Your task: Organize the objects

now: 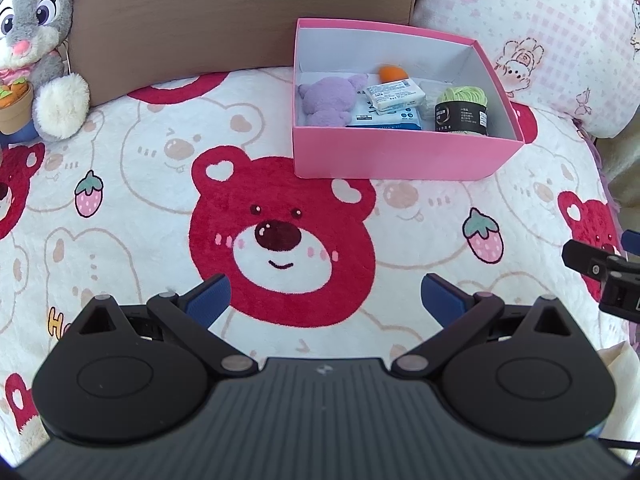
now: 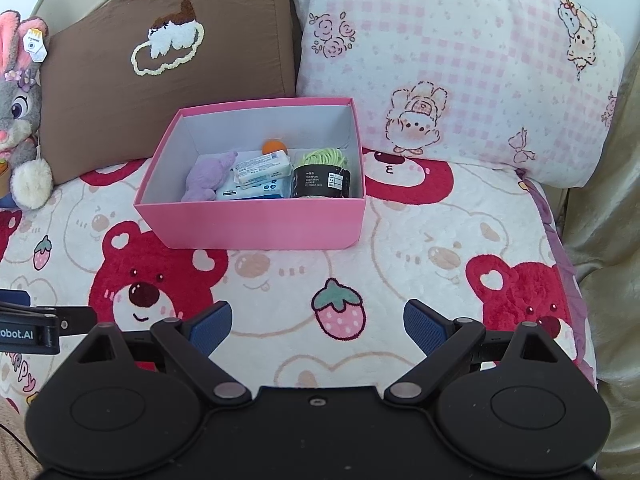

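Note:
A pink box (image 1: 400, 156) (image 2: 256, 226) stands on the bear-print blanket near the pillows. Inside lie a purple plush (image 1: 328, 102) (image 2: 206, 178), an orange piece (image 1: 391, 73) (image 2: 273, 146), a white packet (image 1: 396, 94) (image 2: 262, 166) on a blue-and-white pack (image 1: 392, 117) (image 2: 256, 190), and a green yarn ball with a black label (image 1: 462, 110) (image 2: 322, 174). My left gripper (image 1: 324, 300) is open over the blanket, well short of the box, nothing between its fingers. My right gripper (image 2: 318, 324) is open too, empty, in front of the box.
A grey rabbit plush (image 1: 36, 52) (image 2: 20, 136) sits at the far left against a brown cushion (image 1: 240, 16) (image 2: 168, 80). A pink checked pillow (image 1: 540, 40) (image 2: 460, 72) lies behind the box. The blanket's right edge (image 2: 560, 240) drops to a beige cover.

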Motion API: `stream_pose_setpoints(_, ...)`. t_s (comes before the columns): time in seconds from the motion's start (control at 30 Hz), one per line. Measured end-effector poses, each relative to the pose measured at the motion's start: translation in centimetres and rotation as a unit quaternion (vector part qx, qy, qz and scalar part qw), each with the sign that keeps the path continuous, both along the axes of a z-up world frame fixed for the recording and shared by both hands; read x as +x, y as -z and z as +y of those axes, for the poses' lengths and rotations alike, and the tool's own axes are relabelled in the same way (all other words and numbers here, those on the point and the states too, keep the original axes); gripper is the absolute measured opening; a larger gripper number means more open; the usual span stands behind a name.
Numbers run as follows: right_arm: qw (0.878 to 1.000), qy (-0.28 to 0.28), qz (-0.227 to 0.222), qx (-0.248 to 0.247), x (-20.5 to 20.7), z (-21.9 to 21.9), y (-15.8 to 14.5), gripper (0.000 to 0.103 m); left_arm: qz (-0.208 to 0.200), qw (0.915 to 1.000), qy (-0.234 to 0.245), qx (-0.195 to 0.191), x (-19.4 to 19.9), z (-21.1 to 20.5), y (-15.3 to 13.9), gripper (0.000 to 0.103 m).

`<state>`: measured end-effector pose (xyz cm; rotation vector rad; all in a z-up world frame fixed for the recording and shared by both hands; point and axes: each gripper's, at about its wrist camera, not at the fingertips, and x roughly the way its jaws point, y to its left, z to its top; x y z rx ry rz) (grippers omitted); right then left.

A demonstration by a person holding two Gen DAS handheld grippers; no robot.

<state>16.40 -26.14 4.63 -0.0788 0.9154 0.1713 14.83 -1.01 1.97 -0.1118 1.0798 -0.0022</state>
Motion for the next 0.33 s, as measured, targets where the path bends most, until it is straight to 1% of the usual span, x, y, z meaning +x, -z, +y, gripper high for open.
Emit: stream_pose_setpoints(0.33,1.000,0.000,0.000,-0.001,0.00,0.00,0.02,0.095,0.002,1.0000,-0.001,0.002,-0.02,-0.18,0.07,0.103)
